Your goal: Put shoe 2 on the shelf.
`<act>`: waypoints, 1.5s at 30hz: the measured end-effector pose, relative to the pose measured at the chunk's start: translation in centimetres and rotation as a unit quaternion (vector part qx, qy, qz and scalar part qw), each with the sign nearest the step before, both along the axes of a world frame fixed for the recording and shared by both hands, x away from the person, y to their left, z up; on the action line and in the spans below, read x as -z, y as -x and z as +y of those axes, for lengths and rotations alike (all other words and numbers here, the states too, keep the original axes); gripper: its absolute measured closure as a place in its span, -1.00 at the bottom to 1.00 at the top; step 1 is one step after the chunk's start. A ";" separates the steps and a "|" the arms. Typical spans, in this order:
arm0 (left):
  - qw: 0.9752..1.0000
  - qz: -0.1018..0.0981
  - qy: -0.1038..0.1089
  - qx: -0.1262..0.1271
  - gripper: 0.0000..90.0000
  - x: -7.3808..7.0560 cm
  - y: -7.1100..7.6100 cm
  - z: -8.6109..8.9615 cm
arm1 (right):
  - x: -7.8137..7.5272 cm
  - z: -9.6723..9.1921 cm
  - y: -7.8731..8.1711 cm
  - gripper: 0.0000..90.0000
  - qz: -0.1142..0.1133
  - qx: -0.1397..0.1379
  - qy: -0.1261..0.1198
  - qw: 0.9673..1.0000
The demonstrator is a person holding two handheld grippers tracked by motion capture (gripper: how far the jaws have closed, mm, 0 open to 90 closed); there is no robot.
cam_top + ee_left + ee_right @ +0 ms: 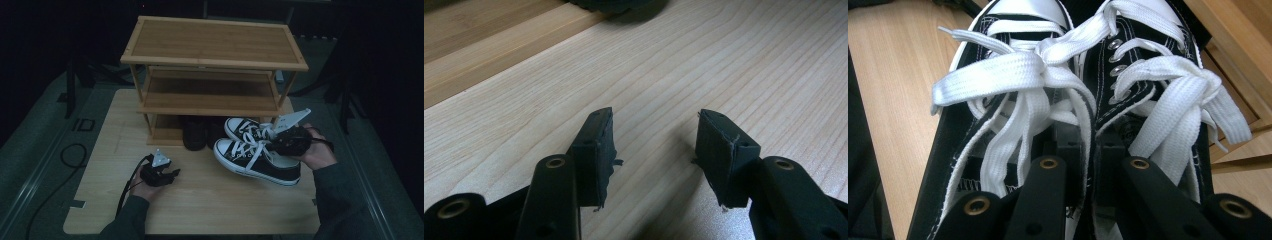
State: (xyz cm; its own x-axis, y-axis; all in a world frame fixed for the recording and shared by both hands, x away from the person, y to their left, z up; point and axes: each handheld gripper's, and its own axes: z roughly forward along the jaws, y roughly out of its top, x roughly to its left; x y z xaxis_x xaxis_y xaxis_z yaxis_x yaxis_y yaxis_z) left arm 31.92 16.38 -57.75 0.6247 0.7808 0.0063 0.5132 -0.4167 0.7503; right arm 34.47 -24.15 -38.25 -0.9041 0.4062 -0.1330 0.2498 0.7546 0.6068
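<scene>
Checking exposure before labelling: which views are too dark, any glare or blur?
High view: underexposed, surroundings near black, the dark shoes under the light bamboo three-tier rack barely readable. Left gripper view: bright and even, pale wood tabletop sharp, near parts of the left gripper soft. Right gripper view: well lit, white laces of the black canvas sneakers slightly blown out, toe cap glaring.

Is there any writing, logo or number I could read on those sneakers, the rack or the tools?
Sneakers: small print on the white sole edge, too small and dim to read.
Inner side of one sneaker: a round patch, mostly hidden by laces, unreadable.
Rack, table, left gripper, right gripper: no text visible.
</scene>
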 end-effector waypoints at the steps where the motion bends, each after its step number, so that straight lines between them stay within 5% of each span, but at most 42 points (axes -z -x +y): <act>1: 1.000 0.000 0.000 0.000 0.11 0.0 0.0 0.0 | -0.1 -0.1 0.1 0.90 -0.001 -0.001 0.000 1.000; 38: 1.000 0.000 -0.001 0.002 0.09 0.0 0.0 0.0 | -2.9 4.1 0.1 0.90 -0.003 -0.109 -0.031 0.994; 45: 1.000 0.001 -0.001 0.003 0.09 0.0 0.0 0.0 | -3.7 5.3 0.0 0.90 -0.018 -0.117 -0.029 0.993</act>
State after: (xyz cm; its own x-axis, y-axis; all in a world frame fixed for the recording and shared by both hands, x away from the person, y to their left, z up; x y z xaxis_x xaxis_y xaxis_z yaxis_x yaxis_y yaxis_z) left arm 31.96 16.39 -57.73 0.6287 0.7776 0.0077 0.5120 -0.4214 0.7486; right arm 34.52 -18.88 -34.59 -0.9696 0.1944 -0.1484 0.0504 0.7526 0.6565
